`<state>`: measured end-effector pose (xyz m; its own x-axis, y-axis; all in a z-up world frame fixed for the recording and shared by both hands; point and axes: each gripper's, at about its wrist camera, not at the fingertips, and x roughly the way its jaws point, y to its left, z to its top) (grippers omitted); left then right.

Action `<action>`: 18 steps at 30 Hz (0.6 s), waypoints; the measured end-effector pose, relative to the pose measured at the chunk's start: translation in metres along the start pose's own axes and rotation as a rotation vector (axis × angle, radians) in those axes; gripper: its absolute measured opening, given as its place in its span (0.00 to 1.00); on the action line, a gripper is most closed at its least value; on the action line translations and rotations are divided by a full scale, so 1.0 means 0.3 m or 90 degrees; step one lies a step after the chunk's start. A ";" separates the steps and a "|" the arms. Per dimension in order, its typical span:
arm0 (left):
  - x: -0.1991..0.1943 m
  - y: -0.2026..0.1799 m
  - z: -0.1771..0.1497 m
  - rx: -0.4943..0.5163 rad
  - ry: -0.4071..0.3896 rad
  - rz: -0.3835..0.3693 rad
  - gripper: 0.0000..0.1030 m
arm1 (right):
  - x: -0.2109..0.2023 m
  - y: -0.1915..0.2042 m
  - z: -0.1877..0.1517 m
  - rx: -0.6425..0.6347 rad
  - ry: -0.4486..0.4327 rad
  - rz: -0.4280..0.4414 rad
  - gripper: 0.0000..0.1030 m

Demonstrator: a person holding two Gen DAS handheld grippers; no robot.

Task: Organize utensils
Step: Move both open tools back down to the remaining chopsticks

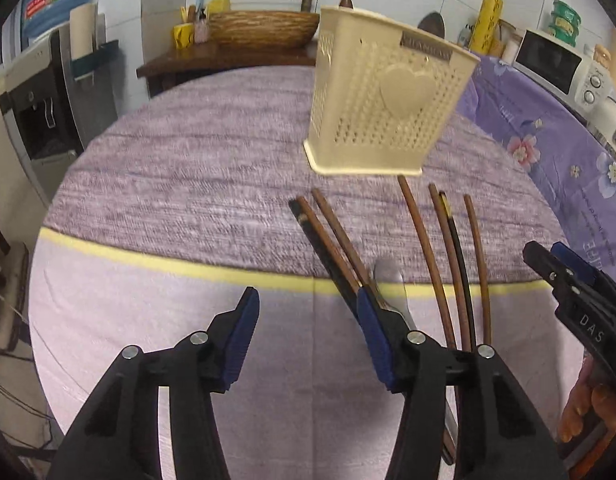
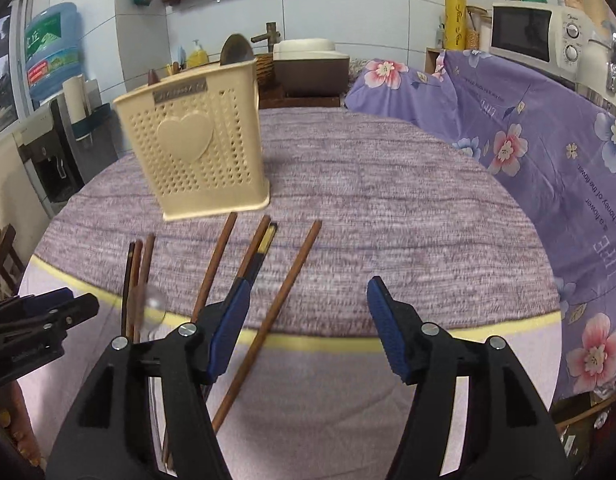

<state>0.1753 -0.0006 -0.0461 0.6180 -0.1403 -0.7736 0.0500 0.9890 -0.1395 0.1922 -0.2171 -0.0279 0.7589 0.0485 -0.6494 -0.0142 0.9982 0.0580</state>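
Left tool point(image 1: 303, 312): nearest the left wrist camera, angled down at the surface, blue pads standing apart with only bare cloth between them; nothing held. Its right finger overlaps the left chopstick group and the spoon in this view.
Right tool point(image 2: 308, 304): angled down likewise, pads apart and gripping nothing; one brown chopstick point(image 2: 267, 320) runs under the gap near the left finger, and I cannot tell whether it is touched.
Hand: fingers point(image 1: 580, 408) show at the left view's right edge, behind the right tool.
Surface point(image 2: 388, 200): round, covered in mottled purple cloth with a yellow stripe and a pale band nearest the cameras.
Utensil holder point(image 2: 195, 140): cream perforated plastic with a raised heart, upright just beyond the chopstick tips.
Chopsticks point(image 1: 452, 260): brown and black, lying loose in two fanned groups.
Spoon point(image 1: 392, 280): metal, between those groups, partly blurred.
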 end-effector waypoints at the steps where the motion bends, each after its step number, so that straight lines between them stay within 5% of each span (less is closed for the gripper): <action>1: 0.004 -0.006 -0.017 0.000 0.004 -0.006 0.48 | 0.004 -0.003 -0.008 0.003 0.003 0.000 0.60; 18: 0.029 -0.058 -0.080 0.051 0.022 0.026 0.49 | 0.006 0.002 -0.056 -0.002 0.025 -0.005 0.60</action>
<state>0.1609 -0.0203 -0.0651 0.5936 -0.0993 -0.7986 0.0888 0.9944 -0.0576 0.1826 -0.2158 -0.0418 0.7333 0.0424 -0.6786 -0.0102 0.9986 0.0513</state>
